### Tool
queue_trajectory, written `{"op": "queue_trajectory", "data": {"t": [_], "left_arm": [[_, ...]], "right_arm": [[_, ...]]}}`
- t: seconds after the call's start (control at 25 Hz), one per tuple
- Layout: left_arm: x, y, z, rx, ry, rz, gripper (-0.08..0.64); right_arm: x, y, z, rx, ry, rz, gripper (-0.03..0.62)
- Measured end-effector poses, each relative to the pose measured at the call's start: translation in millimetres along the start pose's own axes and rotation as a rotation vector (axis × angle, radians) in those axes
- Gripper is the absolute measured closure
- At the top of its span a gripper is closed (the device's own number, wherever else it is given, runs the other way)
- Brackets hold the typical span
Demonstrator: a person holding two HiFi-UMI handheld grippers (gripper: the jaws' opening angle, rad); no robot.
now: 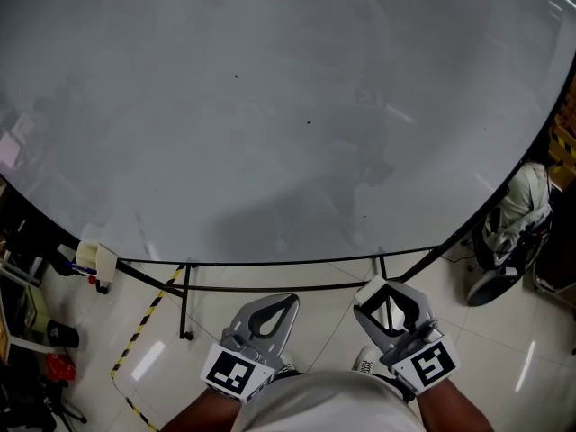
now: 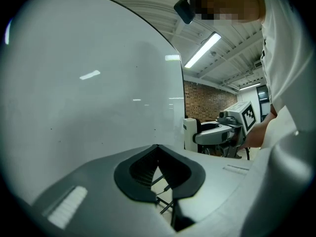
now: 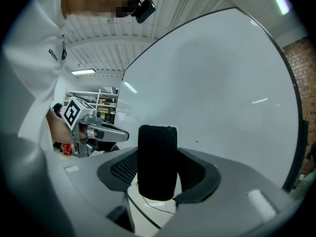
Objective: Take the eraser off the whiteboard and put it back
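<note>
The large whiteboard [image 1: 270, 106] fills the head view and stands close in front of both grippers. A black felt eraser [image 3: 157, 162] stands upright between the jaws of my right gripper [image 3: 158, 181], which is shut on it, off the board. In the head view that gripper [image 1: 387, 291] is at the bottom right, just below the board's lower edge, with the eraser [image 1: 387, 306] in it. My left gripper [image 1: 290, 300] sits beside it at the bottom middle. Its jaw tips meet [image 2: 158, 147] with nothing between them.
The board's black stand frame [image 1: 270, 264] runs under its lower edge. Yellow-black tape [image 1: 144, 318] marks the tiled floor at left. A white holder [image 1: 97, 259] hangs at the board's lower left corner. A chair with a light garment [image 1: 517, 214] stands at right.
</note>
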State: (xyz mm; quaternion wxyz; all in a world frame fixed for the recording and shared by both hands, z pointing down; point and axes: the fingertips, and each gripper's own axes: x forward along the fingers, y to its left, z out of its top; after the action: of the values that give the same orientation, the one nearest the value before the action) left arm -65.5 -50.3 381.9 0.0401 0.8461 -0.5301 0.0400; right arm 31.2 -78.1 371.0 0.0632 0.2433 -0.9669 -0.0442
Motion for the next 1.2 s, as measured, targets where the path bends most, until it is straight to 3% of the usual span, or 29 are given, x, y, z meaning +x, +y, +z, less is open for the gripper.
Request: {"op": "queue_trajectory", "data": {"t": [0.52, 1.2], "left_arm": [[5, 12, 7, -0.017, -0.004, 0.033, 0.548], [7, 7, 7, 0.014, -0.022, 0.01, 0.546]], "right_arm": [[7, -3, 5, -0.007, 0.006, 0.006, 0.365], [10, -9, 0, 0.011, 0.017, -0.028, 0.365]]}}
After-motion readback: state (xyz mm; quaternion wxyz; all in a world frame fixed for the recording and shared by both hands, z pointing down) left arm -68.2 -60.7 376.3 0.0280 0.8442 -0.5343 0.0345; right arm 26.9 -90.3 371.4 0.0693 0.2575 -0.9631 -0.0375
